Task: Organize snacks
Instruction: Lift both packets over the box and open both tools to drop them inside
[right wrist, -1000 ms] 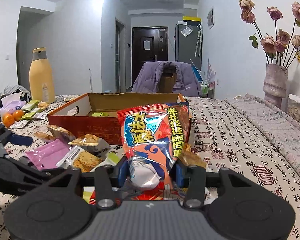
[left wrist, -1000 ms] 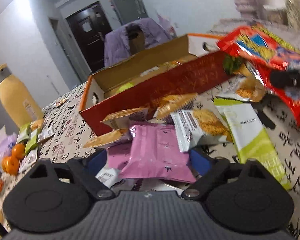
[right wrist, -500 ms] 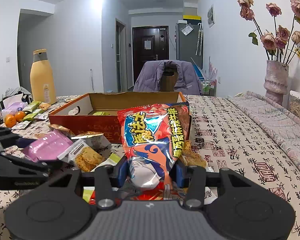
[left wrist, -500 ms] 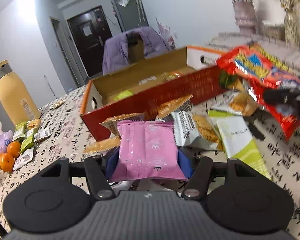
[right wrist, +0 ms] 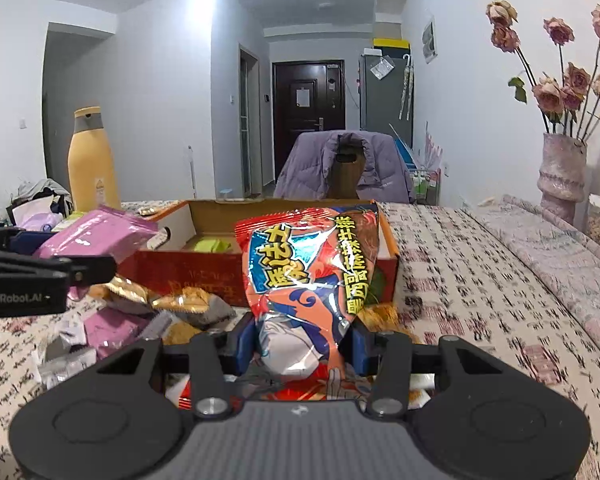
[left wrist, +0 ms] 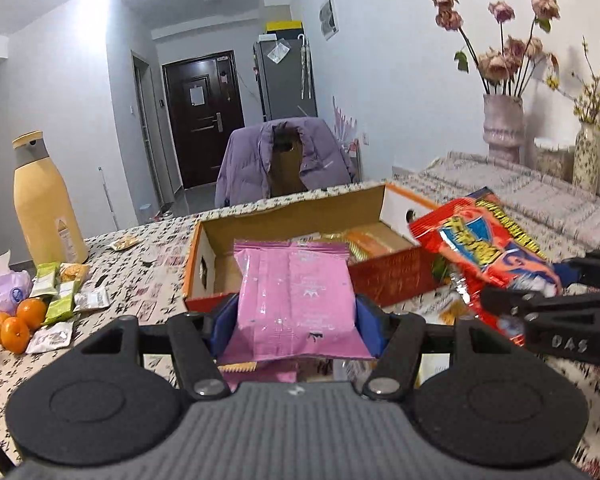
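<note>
My left hand-held gripper (left wrist: 296,316) clamps the pink packet (left wrist: 296,300), my right hand-held gripper (right wrist: 302,344) the red chip bag (right wrist: 308,276); next, both go into the open box (left wrist: 392,280).

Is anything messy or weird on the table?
Yes: loose snack packets lie jumbled on the tablecloth in front of the red box instead of inside it. Nothing looks torn or spilled.
</note>
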Tool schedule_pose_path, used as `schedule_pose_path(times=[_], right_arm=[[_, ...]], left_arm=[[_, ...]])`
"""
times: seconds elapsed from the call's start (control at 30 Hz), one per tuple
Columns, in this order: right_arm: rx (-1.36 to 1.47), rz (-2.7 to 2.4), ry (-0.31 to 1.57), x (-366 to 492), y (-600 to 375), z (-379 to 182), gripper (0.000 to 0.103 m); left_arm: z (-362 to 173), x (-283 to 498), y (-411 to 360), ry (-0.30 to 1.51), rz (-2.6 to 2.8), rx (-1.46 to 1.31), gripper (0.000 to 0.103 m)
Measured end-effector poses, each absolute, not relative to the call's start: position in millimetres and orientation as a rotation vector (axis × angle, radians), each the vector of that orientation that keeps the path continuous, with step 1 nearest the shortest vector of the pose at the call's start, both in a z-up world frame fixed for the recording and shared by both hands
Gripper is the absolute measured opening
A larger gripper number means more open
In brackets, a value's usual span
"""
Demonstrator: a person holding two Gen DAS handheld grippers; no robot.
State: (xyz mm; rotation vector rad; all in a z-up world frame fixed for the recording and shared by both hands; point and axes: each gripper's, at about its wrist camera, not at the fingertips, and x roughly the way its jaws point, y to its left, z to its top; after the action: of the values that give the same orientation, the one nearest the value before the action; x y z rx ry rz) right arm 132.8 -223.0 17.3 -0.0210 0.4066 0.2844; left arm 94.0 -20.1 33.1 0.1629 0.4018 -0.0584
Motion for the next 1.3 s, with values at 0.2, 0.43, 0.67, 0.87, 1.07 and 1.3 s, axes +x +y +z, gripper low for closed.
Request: schedule_pose_path(times=[0.2, 0.43, 0.67, 0.87, 1.07, 1.3], right_arm=[[-0.024, 0.301, 0.365, 157.1, -215.5, 34.6, 0.045], [-0.047, 0.305, 0.327, 198.4, -203.3, 57.5, 0.045], [-0.052, 0.291, 0.326, 243.5, -192.0, 70.9, 0.045], [-0.034, 0.263, 0.343, 275.6, -186.2, 69.1, 0.045], [-0.028, 0.224, 0.374, 296.7, -182.7, 49.5, 0.045], [-0.01, 0.21, 0.387, 301.3, -190.9, 34.8, 0.045]], left_arm=[[49.3, 114.6, -18.2, 0.372, -0.049, 0.128, 0.063], [70.1, 153.4, -8.1, 0.348, -0.016, 0.087, 0.063], [78.5, 197.3, 4.7, 0.36, 0.014, 0.039, 0.063], [77.7, 231.8, 14.0, 0.375, 0.048, -0.005, 0.063], [67.7, 259.1, 18.4, 0.388, 0.081, -0.03, 0.063], [43.0, 273.6, 26.3, 0.431, 0.082, -0.06, 0.063]])
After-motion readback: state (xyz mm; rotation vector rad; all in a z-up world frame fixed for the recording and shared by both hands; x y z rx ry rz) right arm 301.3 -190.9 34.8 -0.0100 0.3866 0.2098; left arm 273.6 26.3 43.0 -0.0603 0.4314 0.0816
